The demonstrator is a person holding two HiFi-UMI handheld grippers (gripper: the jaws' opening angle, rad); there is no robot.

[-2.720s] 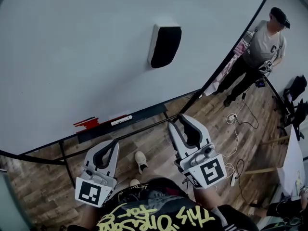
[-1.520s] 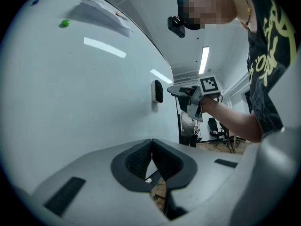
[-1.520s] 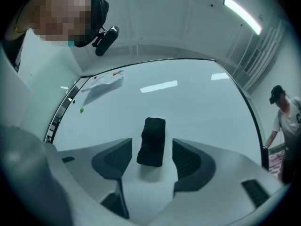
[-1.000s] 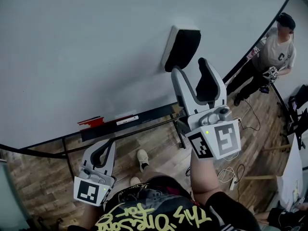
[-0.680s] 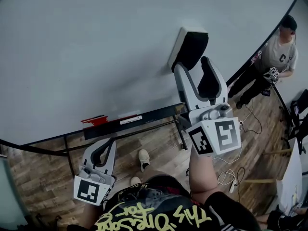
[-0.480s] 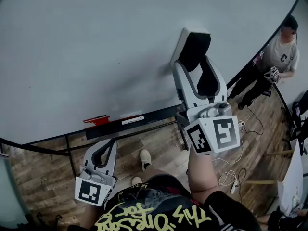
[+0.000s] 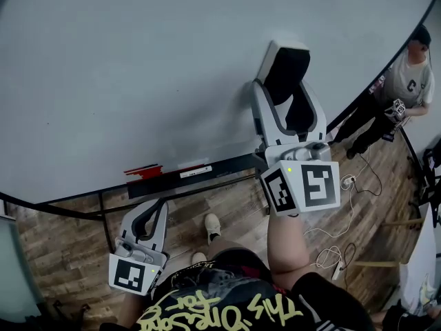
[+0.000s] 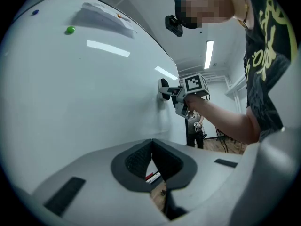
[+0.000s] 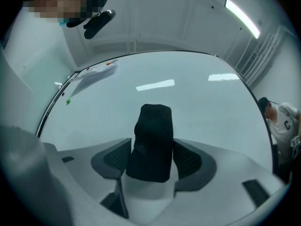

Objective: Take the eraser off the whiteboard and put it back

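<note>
A black eraser with a white back sits on the whiteboard, upright. My right gripper is raised to it, one jaw on each side of its lower half. In the right gripper view the eraser fills the gap between the dark pads, which lie close along its sides; the jaw spread looks as wide as before, so I read this gripper as open. My left gripper hangs low by the person's waist, fingertips together, holding nothing. From the left gripper view I see the eraser side-on.
A black marker tray runs under the board, with a red marker at its left end. Another person stands at the right on the wooden floor, where cables lie. The board's stand legs are below.
My right gripper rose from waist height to the board and slid its jaws up around the eraser. The left gripper stayed low and still.
</note>
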